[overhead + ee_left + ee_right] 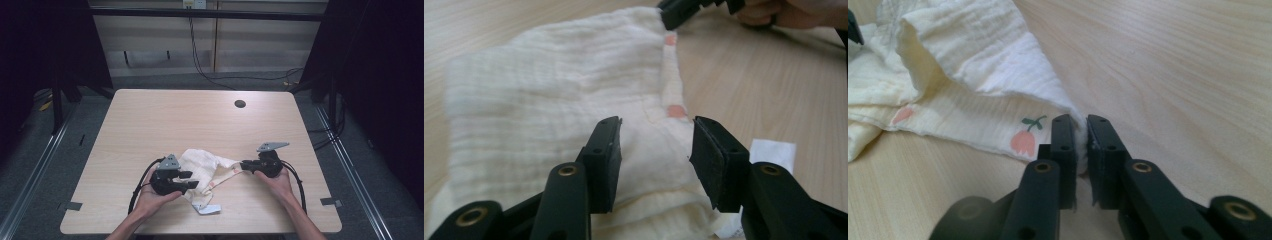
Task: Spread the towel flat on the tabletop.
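A crumpled cream muslin cloth [202, 167] with small pink tulip prints lies on the wooden table [200, 120] near its front edge, between my two grippers. My left gripper [191, 179] stands open at the cloth's left side. In the left gripper view its jaws [655, 145] hover apart over the cloth [549, 90], pressing on nothing. My right gripper [243, 165] is shut on the cloth's right corner. The right gripper view has the pads [1082, 132] pinching the folded edge of the cloth [973, 45] beside a tulip print. The right gripper [679, 11] also appears far off in the left gripper view.
A white label [209, 209] sticks out from the cloth's front edge toward the table's near side. A round cable hole [240, 104] sits at the table's back right. Bare wood stretches behind the cloth. Cables trail from both grippers toward the front edge.
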